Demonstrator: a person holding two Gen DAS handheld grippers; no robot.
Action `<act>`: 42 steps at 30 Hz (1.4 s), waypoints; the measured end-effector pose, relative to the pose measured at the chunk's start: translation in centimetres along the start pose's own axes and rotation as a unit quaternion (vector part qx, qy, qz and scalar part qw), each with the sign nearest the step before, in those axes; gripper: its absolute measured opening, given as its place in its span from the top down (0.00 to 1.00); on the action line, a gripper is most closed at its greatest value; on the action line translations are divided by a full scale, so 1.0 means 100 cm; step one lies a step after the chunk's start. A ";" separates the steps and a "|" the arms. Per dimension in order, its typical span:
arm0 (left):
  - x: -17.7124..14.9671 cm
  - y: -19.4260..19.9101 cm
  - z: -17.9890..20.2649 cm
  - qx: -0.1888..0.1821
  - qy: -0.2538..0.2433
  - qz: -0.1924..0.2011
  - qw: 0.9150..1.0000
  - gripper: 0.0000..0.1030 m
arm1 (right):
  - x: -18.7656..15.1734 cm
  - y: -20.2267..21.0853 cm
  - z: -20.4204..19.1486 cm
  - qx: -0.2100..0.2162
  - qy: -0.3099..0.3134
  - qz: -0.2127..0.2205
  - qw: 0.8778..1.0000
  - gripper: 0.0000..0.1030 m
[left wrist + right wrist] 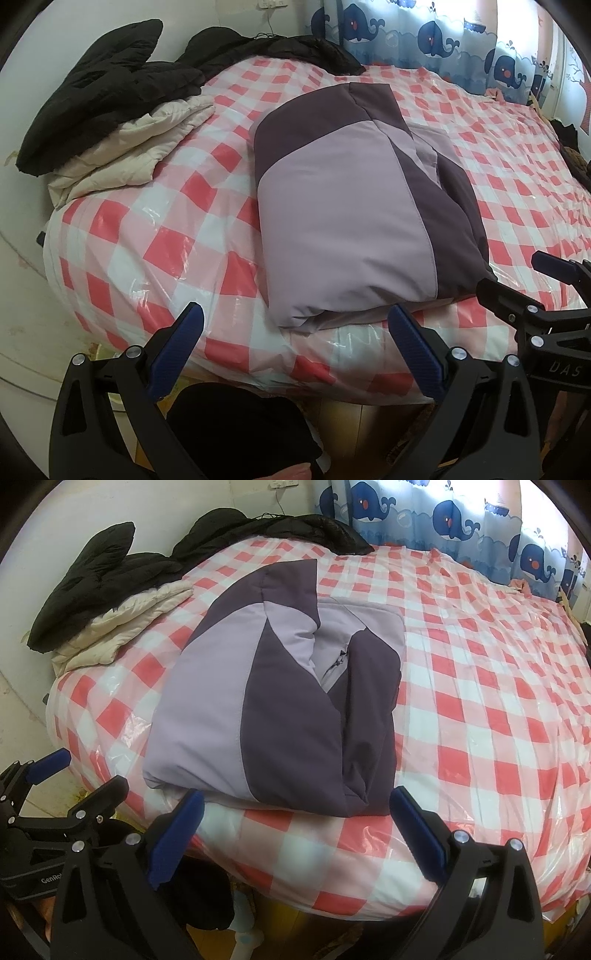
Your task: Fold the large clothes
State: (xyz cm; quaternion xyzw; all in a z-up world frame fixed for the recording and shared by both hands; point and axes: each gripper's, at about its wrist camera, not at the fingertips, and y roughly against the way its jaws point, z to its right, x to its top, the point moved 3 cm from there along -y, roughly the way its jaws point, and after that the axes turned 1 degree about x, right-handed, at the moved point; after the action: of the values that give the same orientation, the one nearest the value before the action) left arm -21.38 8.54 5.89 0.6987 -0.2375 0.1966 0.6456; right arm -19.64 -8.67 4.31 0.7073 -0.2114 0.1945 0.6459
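Note:
A lilac and dark purple jacket (343, 206) (273, 701) lies folded into a thick rectangle on the bed, its near edge close to the bed's front edge. My left gripper (295, 325) stands open just short of that near edge, nothing between its blue-padded fingers. My right gripper (295, 808) is open too, held in front of the jacket's near edge with nothing in it. The right gripper (517, 280) shows at the right side of the left wrist view, and the left gripper (81, 771) at the left side of the right wrist view.
The bed (177, 251) (480, 738) wears a red-and-white checked cover under clear plastic. A black puffy coat (99, 88) (96, 576) and a cream quilted garment (129, 151) (122, 627) are piled at its far left. A whale-print curtain (443, 40) (443, 517) hangs behind.

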 end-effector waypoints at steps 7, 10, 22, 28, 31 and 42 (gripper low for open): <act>0.000 0.003 0.000 0.005 -0.002 0.005 1.000 0.07 | 0.000 0.000 0.000 0.000 0.000 0.000 1.000 0.06; -0.001 0.003 0.000 0.006 -0.002 0.005 1.000 0.07 | 0.000 0.000 0.000 -0.001 0.000 0.000 1.000 0.06; 0.000 0.004 -0.001 0.004 -0.001 0.007 1.000 0.06 | 0.000 0.000 0.000 0.000 0.001 0.001 1.000 0.06; 0.000 0.004 -0.001 0.004 0.001 0.007 1.000 0.07 | 0.001 0.001 0.000 -0.001 0.003 0.001 1.000 0.06; -0.001 0.004 -0.001 0.004 0.000 0.007 1.000 0.07 | 0.002 0.001 0.000 -0.001 0.003 0.002 1.000 0.06; 0.000 0.004 -0.001 0.003 0.001 0.006 1.000 0.06 | 0.002 0.002 -0.001 -0.002 0.003 0.002 1.000 0.06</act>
State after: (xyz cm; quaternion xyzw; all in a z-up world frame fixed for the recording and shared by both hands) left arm -21.62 8.67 6.17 0.6989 -0.2409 0.2020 0.6424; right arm -19.57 -8.60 4.55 0.7051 -0.2111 0.1978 0.6474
